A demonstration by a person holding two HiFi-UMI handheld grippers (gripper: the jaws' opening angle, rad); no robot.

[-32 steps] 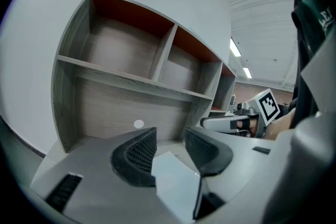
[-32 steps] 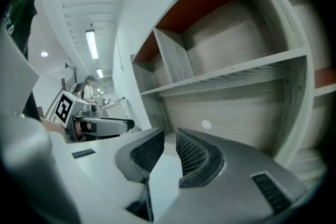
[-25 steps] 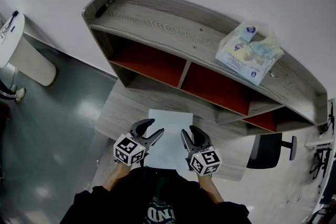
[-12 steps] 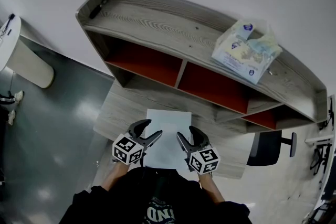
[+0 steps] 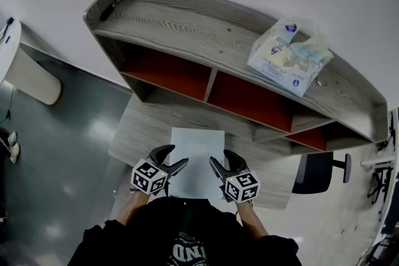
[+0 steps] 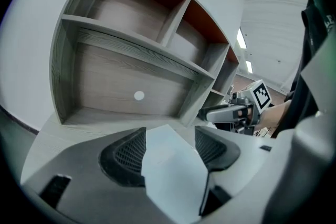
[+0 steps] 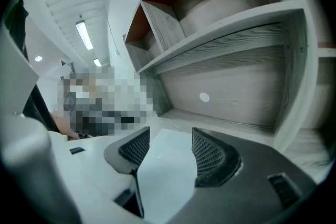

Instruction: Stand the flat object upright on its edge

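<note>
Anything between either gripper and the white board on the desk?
Nothing visible. The flat white rectangular board lies bare on the grey wood-grain desk. The left gripper and right gripper flank its near corners; their jaws have just been opening, and the board shows between each pair, ungripped.

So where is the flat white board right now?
Head view, lower centre: the white board lies flat on the desk between the left gripper and right gripper, just before the shelf unit.
</note>
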